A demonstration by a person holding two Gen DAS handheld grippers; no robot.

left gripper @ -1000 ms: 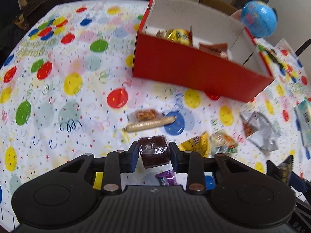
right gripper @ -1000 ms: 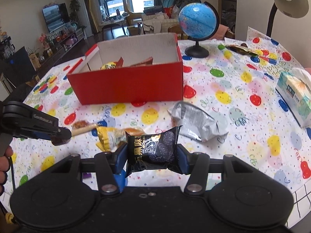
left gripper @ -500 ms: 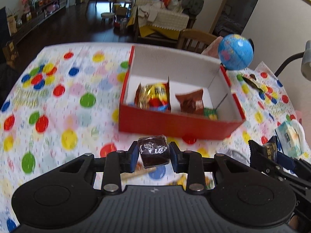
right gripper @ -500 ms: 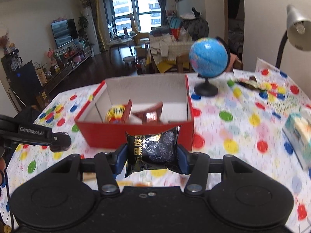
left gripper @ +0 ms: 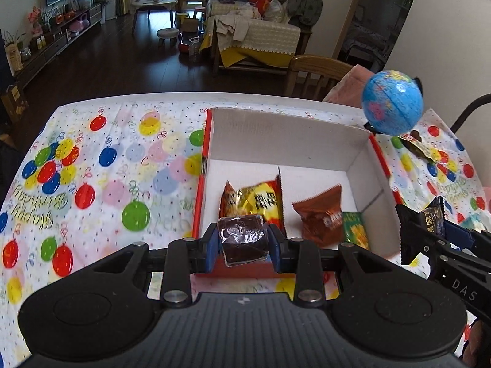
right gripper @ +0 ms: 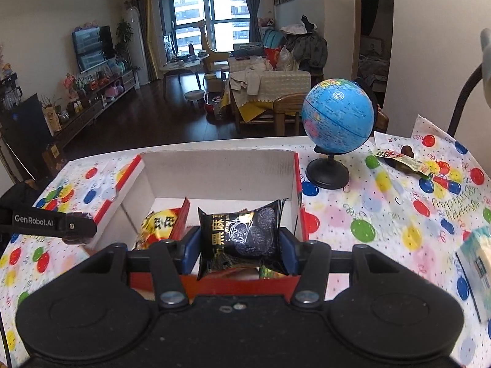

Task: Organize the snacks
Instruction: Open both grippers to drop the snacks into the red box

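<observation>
Tilting down at red box [left gripper: 288, 271], left gripper [left gripper: 242, 242] clamps brown cake [left gripper: 242, 239], right gripper [right gripper: 239, 239] (likewise angled) black packet [right gripper: 242, 233].

Red box [left gripper: 201, 184], white inside; white tablecloth [left gripper: 122, 165], multicoloured balloon print; blue globe [right gripper: 337, 115]; black packet [right gripper: 242, 236], gold lettering.

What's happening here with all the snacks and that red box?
A person is tidying snacks into the red box on the party tablecloth, using a handheld gripper in each hand. The left gripper is clamped on a dark brown wrapped cake; the right gripper is clamped on a black snack packet. Both hover at the box's near edge, not yet released. Inside lie a gold-and-red packet, a brown packet and a small green one.
</observation>
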